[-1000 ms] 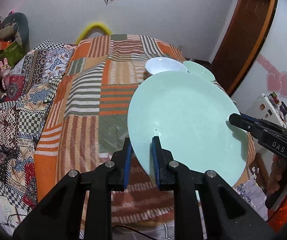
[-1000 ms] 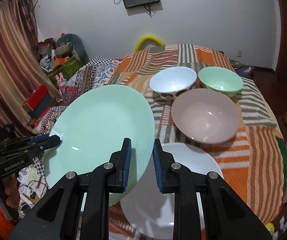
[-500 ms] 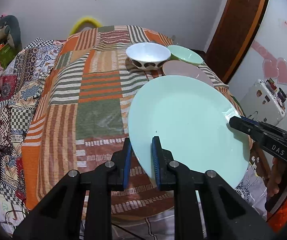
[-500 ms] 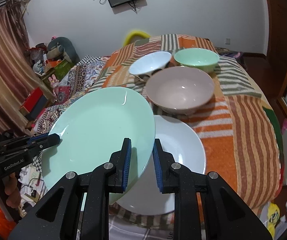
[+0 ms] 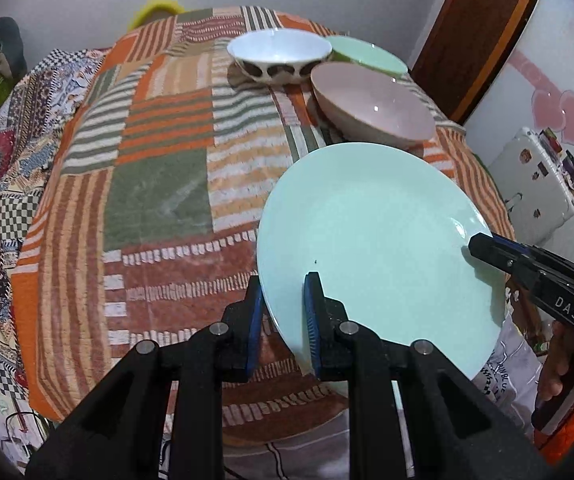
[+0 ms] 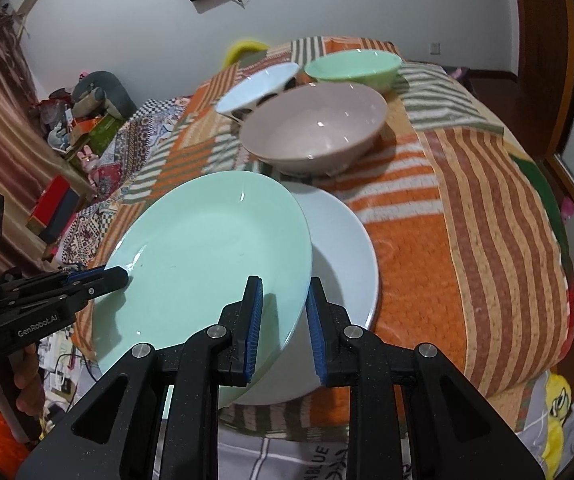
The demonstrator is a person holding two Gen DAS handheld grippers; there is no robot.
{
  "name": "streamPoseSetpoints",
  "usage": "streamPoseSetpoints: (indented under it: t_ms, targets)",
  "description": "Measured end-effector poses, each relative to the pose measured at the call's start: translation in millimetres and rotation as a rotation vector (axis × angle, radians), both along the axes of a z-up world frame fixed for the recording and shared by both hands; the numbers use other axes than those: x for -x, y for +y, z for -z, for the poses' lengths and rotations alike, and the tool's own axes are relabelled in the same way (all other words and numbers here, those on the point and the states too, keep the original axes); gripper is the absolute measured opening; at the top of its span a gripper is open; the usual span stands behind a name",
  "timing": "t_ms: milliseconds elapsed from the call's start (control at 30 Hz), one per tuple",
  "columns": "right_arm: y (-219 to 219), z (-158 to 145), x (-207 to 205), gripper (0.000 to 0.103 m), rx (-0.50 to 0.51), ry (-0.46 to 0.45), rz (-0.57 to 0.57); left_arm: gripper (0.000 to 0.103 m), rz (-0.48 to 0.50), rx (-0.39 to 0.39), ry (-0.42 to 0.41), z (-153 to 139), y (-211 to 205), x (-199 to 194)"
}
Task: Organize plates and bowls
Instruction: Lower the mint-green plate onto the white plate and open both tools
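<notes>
Both grippers hold one large mint-green plate (image 5: 375, 248) by opposite rims. My left gripper (image 5: 283, 316) is shut on its near-left rim; my right gripper (image 6: 283, 316) is shut on the other rim. In the right wrist view the green plate (image 6: 207, 264) hangs tilted, just above and partly over a white plate (image 6: 343, 248) lying on the table. Behind it stand a pinkish bowl (image 6: 315, 128), a white bowl with dark spots (image 6: 257, 88) and a green bowl (image 6: 353, 66). The same bowls show in the left wrist view: pinkish (image 5: 371, 104), white (image 5: 279, 54), green (image 5: 367, 56).
The table carries a patchwork orange-striped cloth (image 5: 147, 184). A cluttered shelf and curtain stand at the left (image 6: 15, 120), a wooden door at the right (image 5: 483, 32). A white case with stickers (image 5: 535, 184) stands on the floor beside the table.
Both grippers have carried the green plate down and towards the table; it now overlaps the white plate. The bowls look closer and lower in both views.
</notes>
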State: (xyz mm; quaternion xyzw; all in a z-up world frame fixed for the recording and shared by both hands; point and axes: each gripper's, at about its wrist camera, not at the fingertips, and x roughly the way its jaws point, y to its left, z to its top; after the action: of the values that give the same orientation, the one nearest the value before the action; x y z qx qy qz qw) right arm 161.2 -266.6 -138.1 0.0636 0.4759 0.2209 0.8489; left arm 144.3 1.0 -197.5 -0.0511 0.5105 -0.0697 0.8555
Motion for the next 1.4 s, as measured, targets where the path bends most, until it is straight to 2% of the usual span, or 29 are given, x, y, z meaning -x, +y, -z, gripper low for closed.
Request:
streamPoseSetpoints:
  t_ms: [367,567,800,867,1067,1233,1400]
  targets:
    - [-11,19,-8,0.021,0.015,0.060,0.033,0.019,0.027,-0.018,0.061,24,-16,-16]
    - [-11,24,-11,0.021,0.021,0.076,0.028,0.019,0.027,-0.075,0.049,25,-21,-25]
    - [-10,28,-15,0.021,0.016,0.090,0.026,0.020,0.017,-0.075,0.069,32,-18,-31]
    - [-10,27,-15,0.021,0.016,0.086,0.027,0.021,0.012,-0.069,0.089,38,-18,-33]
    - [-9,26,-17,0.021,0.025,0.076,0.027,0.022,0.013,-0.084,0.077,39,-21,-32]
    - [-2,25,-17,0.022,0.065,0.052,0.014,0.023,0.027,-0.098,0.076,39,-24,-31]
    - [0,23,-17,0.022,0.105,0.030,0.014,0.024,0.028,-0.077,0.080,34,-20,-32]
